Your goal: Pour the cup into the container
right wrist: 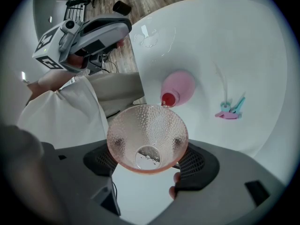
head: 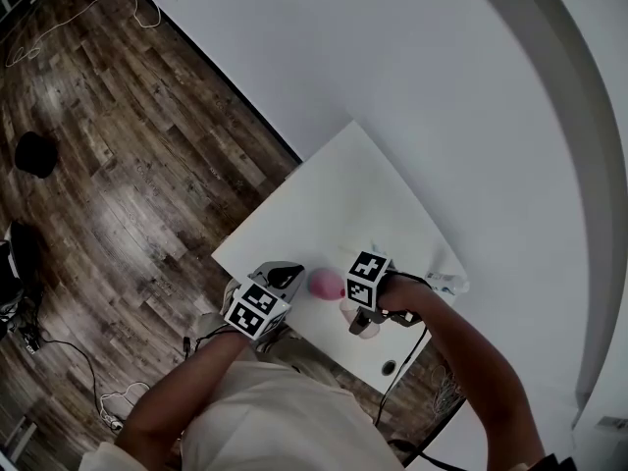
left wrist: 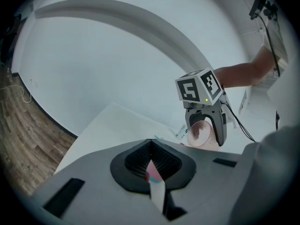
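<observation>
1. Head view: lower centre, the pink container [head: 326, 283] sits on the table [head: 343, 184] between left gripper [head: 284, 277] and right gripper [head: 361, 320].
2. Left gripper view: jaws nearly together, gripping nothing evident.
3. Right gripper view: jaws clamp the near-empty cup [right wrist: 147, 137] mid-frame; hold its rim over the container's red mouth.

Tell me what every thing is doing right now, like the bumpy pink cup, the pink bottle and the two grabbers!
Clear pink dimpled plastic cup: tipped towards the container, almost empty, only tiny bits left at the bottom.
Right gripper: shut on the cup.
Round pink container: on the white table, its red top right beside the cup's rim.
Left gripper: jaws together, holding nothing.
</observation>
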`<state>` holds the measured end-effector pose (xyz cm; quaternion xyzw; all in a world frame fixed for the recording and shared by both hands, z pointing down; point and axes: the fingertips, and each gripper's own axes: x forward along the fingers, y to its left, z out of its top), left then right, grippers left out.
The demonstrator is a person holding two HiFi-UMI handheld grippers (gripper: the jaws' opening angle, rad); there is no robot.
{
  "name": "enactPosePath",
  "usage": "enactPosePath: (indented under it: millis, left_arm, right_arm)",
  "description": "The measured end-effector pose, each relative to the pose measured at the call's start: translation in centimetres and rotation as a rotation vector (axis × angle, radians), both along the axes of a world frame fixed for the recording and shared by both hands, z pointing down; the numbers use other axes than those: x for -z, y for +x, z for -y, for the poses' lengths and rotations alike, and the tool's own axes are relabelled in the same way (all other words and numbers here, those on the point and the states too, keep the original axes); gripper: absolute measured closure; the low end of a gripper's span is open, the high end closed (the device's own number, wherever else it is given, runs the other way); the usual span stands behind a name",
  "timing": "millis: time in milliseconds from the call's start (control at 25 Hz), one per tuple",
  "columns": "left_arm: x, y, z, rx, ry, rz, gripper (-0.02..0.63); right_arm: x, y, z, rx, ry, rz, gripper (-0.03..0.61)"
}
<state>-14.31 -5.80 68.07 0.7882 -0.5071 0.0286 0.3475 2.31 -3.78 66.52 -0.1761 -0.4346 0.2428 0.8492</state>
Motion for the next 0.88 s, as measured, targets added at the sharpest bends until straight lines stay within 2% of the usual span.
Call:
enactPosePath:
  millis: [880]
  left_arm:
    - [0.5,-0.1,-0.7,0.023,0.004,-0.005,0.603]
  right_arm:
    - [0.9,0.0,0.1,0.055,-0.03,-0.072,0.214]
